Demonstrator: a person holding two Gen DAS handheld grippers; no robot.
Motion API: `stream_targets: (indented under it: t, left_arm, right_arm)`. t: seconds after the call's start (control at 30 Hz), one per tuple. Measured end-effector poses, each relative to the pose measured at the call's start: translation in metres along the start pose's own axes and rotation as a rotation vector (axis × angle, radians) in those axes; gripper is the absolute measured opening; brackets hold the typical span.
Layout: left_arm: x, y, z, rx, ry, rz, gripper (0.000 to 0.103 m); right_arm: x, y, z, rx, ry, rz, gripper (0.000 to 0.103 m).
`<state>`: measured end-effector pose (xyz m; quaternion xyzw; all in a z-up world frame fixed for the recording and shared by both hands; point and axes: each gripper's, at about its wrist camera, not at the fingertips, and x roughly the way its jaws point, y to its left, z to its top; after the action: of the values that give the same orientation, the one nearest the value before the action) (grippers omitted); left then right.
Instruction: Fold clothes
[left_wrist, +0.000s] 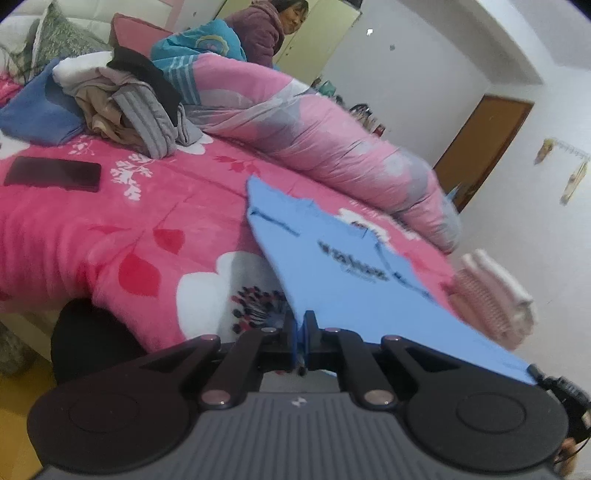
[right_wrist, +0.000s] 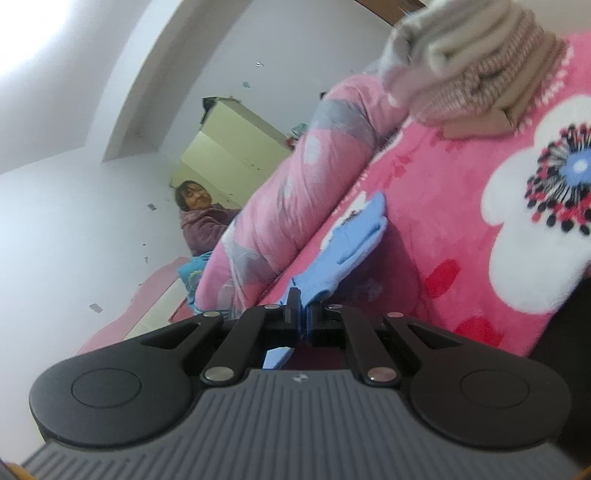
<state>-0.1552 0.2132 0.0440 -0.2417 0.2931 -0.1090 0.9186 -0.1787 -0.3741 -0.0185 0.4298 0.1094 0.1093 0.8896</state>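
A light blue garment (left_wrist: 332, 251) with dark lettering stretches flat above the pink flowered blanket (left_wrist: 110, 229), held taut at two edges. My left gripper (left_wrist: 301, 325) is shut on its near hem. In the right wrist view the same blue garment (right_wrist: 351, 240) runs edge-on away from me, and my right gripper (right_wrist: 303, 302) is shut on its near corner. The far part of the garment rests on the blanket (right_wrist: 443, 206).
A rolled pink quilt (left_wrist: 314, 122) lies along the far side of the bed. A heap of unfolded clothes (left_wrist: 122, 99) and a dark phone (left_wrist: 53, 173) lie at the left. Folded pink knitwear (left_wrist: 495, 295) sits at the bed's right edge. A person (left_wrist: 266, 29) sits behind the quilt.
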Motion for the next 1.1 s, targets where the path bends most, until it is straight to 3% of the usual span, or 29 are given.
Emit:
stream_targets:
  t: [0.23,0.37,0.63,1.1]
  left_arm:
    - [-0.045,-0.005,0.003,-0.018,-0.045,-0.077,0.004]
    - [-0.044,-0.011,0.008,0.004,-0.063,-0.102,0.004]
    - [0.020,-0.005,0.044,-0.039,-0.025,-0.118,0.004]
    - [0.160,0.009,0.134,-0.138,-0.010,-0.092,0.004]
  right_arm:
    - [-0.037,0.028,0.002,-0.034,0.003,0.003,0.001]
    - [-0.050,0.039,0.004,-0.046,0.002,0.002,0.001]
    - [-0.006,0.015,0.020,0.033,0.026,-0.012,0.001]
    - [0.140,-0.016,0.081,0.115,0.083,-0.033,0.001]
